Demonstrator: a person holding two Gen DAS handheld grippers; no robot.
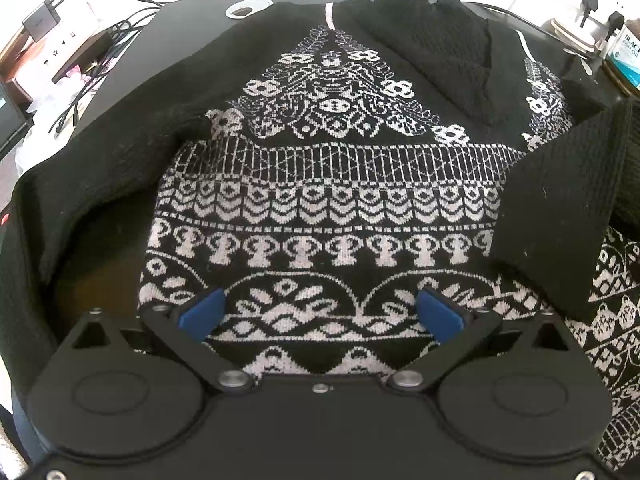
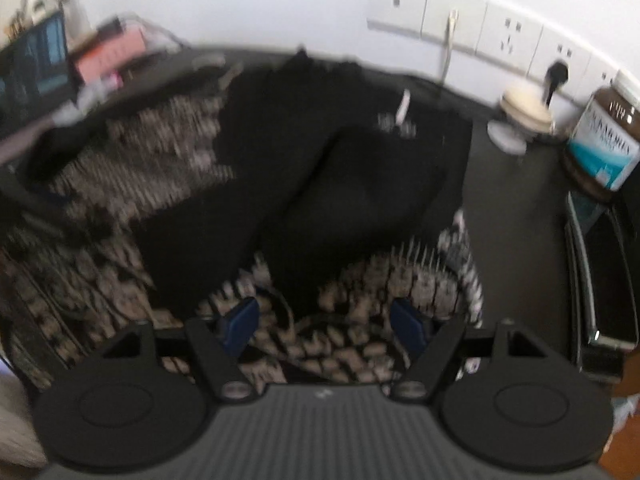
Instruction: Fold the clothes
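Note:
A black knitted sweater (image 1: 320, 208) with white patterned bands lies spread on a dark table (image 1: 192, 20). One black sleeve (image 1: 552, 216) is folded across its right side, and the other (image 1: 104, 152) trails off to the left. My left gripper (image 1: 320, 312) hangs open just above the patterned lower part, nothing between its blue pads (image 1: 204, 312). In the blurred right wrist view the same sweater (image 2: 360, 184) fills the middle. My right gripper (image 2: 324, 324) stands open over its patterned right edge, with nothing held.
A brown jar with a blue label (image 2: 604, 140) and a round cream object (image 2: 524, 112) stand at the table's far right, below wall sockets (image 2: 508, 36). A dark tray-like object (image 2: 600, 272) lies at the right edge. Cables and boxes (image 1: 72, 48) crowd the far left.

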